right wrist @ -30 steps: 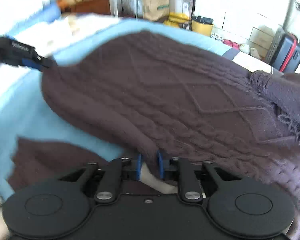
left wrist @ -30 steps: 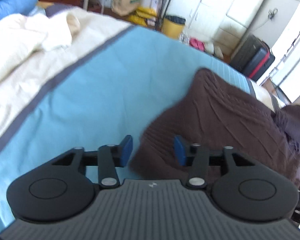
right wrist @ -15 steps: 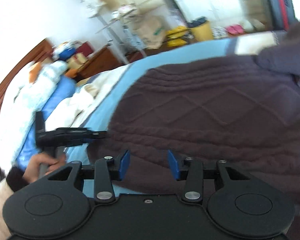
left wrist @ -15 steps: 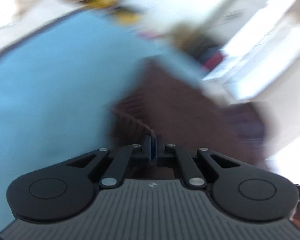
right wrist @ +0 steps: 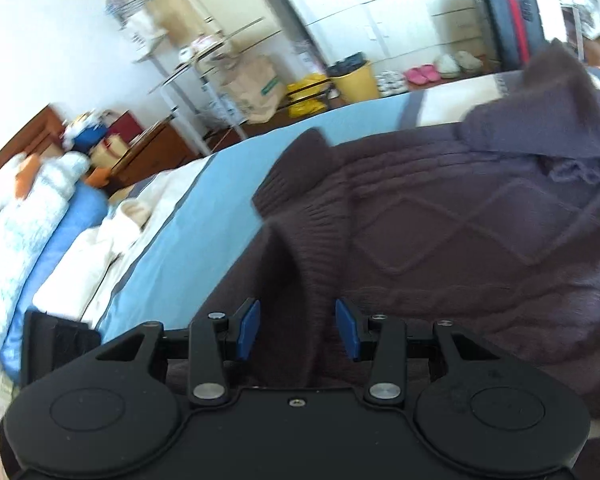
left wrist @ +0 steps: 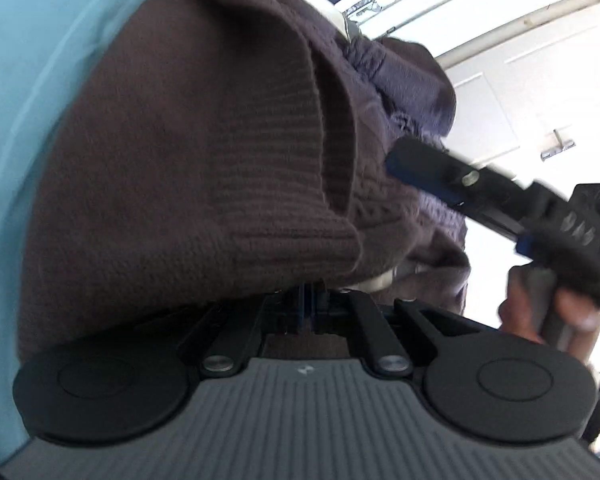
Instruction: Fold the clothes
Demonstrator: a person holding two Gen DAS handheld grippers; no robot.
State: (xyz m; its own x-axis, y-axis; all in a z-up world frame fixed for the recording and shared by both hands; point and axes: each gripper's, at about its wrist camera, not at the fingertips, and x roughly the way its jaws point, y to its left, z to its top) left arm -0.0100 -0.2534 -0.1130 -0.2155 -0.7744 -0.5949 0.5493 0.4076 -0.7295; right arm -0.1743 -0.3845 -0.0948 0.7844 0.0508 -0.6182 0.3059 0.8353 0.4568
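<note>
Since a second ago, the left gripper [left wrist: 310, 300] has swung in over the brown knitted sweater [left wrist: 188, 152], its view going from the open blue bedsheet [left wrist: 24, 80] to a close fill of ribbed knit. Its jaws, apart then, are now pressed together on the sweater's ribbed edge, which bunches up just above the fingertips. The right gripper [right wrist: 296, 330], which was pinching a fold of the same sweater a second ago, has let go: its blue pads [right wrist: 247, 330] stand apart with a ridge of the knit lying loosely between them, untouched on either side. The sweater [right wrist: 460, 240] lies spread on the bed, partly folded over itself, with a purple-grey garment [right wrist: 540, 120] resting on its far end. In the left wrist view, the right gripper [left wrist: 400, 160] reaches in from the right, held by a hand [left wrist: 548, 308].
</note>
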